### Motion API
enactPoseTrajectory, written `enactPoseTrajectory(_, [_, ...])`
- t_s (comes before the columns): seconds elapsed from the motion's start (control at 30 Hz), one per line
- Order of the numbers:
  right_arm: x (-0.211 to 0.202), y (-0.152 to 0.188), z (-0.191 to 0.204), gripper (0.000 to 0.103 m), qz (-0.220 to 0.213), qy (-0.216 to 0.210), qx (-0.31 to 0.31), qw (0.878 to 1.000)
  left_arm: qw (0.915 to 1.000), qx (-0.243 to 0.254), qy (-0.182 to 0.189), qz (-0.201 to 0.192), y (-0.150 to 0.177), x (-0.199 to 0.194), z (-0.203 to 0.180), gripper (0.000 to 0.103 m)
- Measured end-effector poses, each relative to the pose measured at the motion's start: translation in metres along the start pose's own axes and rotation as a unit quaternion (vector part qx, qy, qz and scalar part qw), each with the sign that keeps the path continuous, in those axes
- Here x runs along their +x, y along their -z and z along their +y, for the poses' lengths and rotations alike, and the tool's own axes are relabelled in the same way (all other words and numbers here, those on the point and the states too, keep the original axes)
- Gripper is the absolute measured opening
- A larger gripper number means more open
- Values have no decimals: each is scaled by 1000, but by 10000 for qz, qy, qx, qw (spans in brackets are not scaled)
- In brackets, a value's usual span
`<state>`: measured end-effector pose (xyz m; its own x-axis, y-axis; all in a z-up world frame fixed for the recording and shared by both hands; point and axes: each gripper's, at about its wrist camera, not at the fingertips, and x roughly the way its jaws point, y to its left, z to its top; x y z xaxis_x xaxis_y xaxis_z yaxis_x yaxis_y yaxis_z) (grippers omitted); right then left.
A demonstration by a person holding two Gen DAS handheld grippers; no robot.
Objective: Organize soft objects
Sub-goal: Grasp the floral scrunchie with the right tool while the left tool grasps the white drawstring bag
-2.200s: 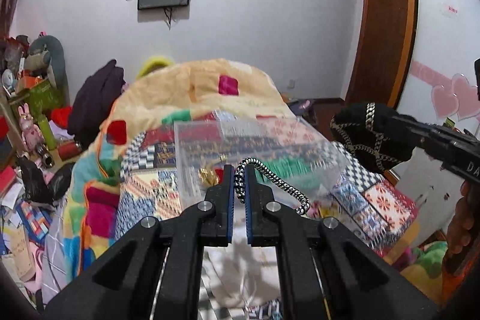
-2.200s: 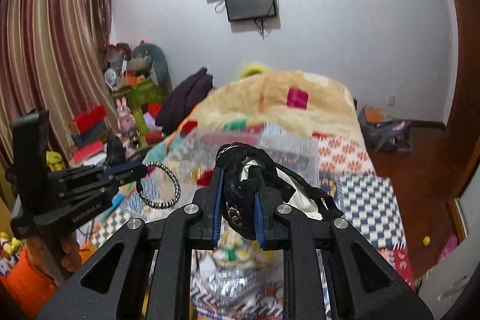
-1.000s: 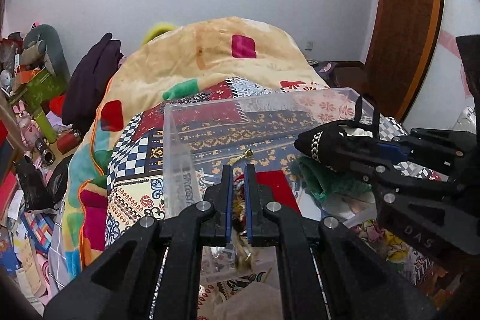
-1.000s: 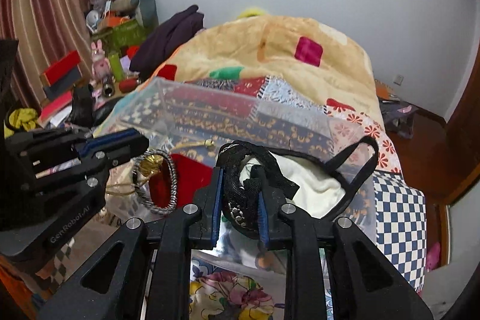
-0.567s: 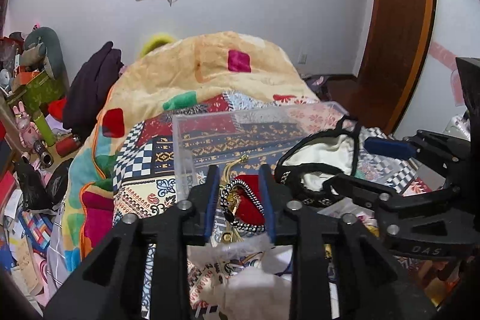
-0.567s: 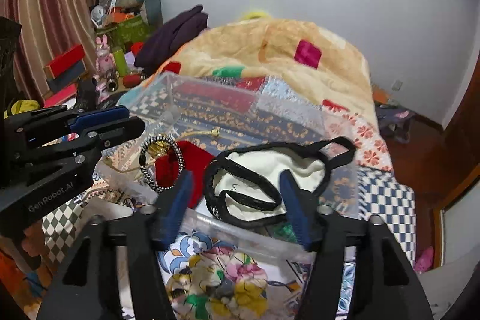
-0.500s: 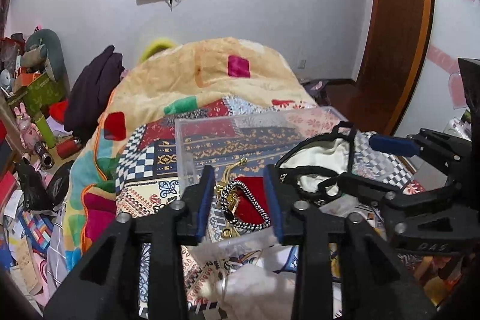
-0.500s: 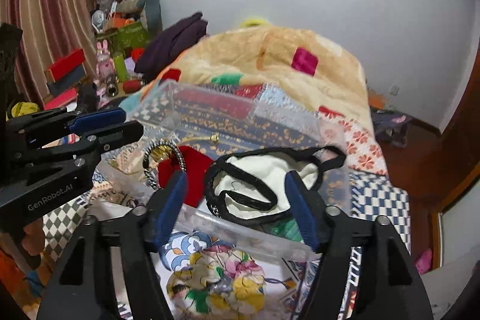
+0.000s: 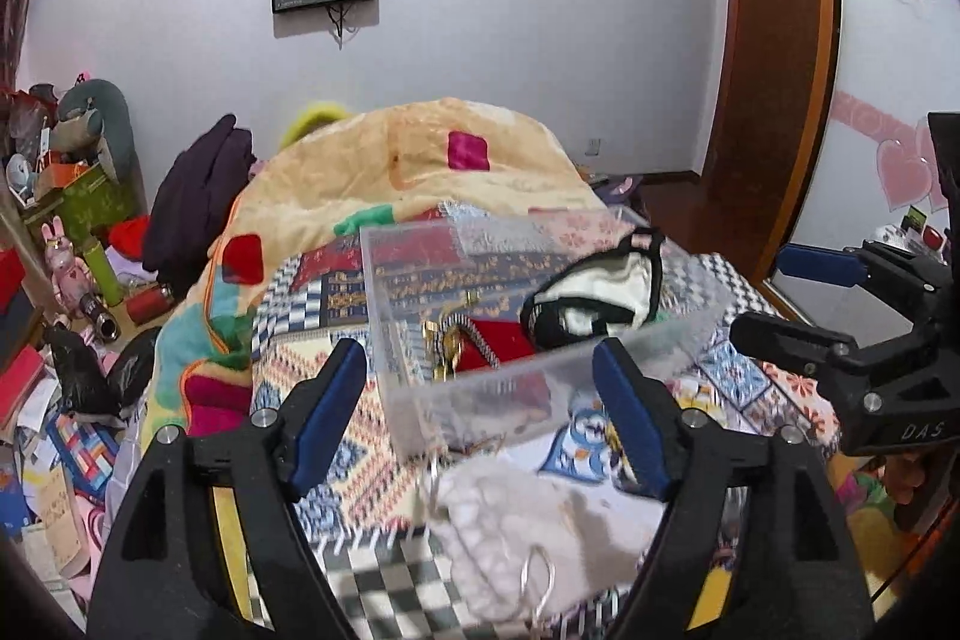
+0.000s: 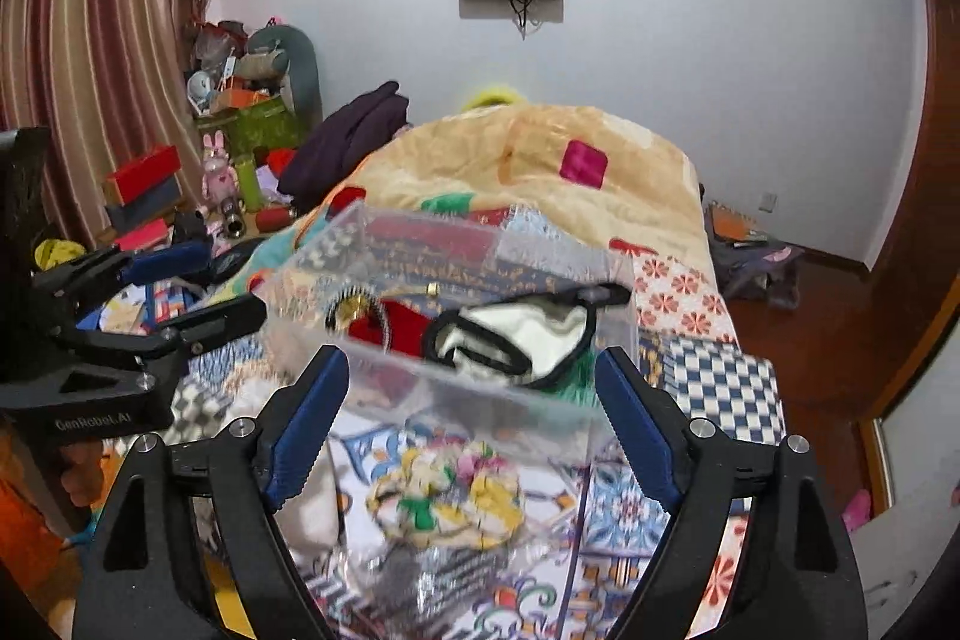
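Both jaws spread wide since a second ago, dropping their loads | left gripper (image 9: 480, 418) and right gripper (image 10: 474, 424) empty, backed off near the clear bin (image 9: 384, 304) | striped cord (image 9: 465, 340) and black-trimmed cloth (image 10: 528, 334) inside bin on bed (image 9: 420, 160) | released so I can fetch more.

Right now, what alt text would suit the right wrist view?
Open right gripper before a clear plastic bin on a patchwork bed, holding a black-and-white cloth item and red pouch; the open left gripper is at left.
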<state>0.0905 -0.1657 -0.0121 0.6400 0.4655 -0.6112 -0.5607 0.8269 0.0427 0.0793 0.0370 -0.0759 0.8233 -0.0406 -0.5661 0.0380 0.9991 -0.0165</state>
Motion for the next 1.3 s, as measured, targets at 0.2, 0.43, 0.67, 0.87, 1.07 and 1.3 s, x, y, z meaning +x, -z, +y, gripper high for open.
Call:
enactPoseTrajectory(0.2, [16, 31, 5, 82, 470, -143, -36, 9988, 9991, -119, 6, 397, 32, 8, 7, 83])
enactPoseTrajectory(0.43, [37, 56, 3, 81, 952, -319, 135, 9949, 9958, -267, -7, 873, 65, 21, 14, 83])
enactPoseTrajectory(0.67, [48, 64, 7, 47, 1182, -378, 117, 9922, 9941, -139, 154, 1069, 84, 28, 6, 69])
enactPoseTrajectory(0.87, [44, 65, 8, 17, 1050, -301, 84, 9940, 9924, -176, 368, 1164, 87, 32, 2, 40])
enactPoseTrajectory(1.07, [34, 64, 5, 10, 864, -279, 86, 9958, 9936, -167, 350, 1059, 85, 27, 2, 14])
enactPoseTrajectory(1.3, [18, 53, 6, 9, 536, -254, 79, 9982, 9960, -267, 319, 791, 73, 10, 7, 9])
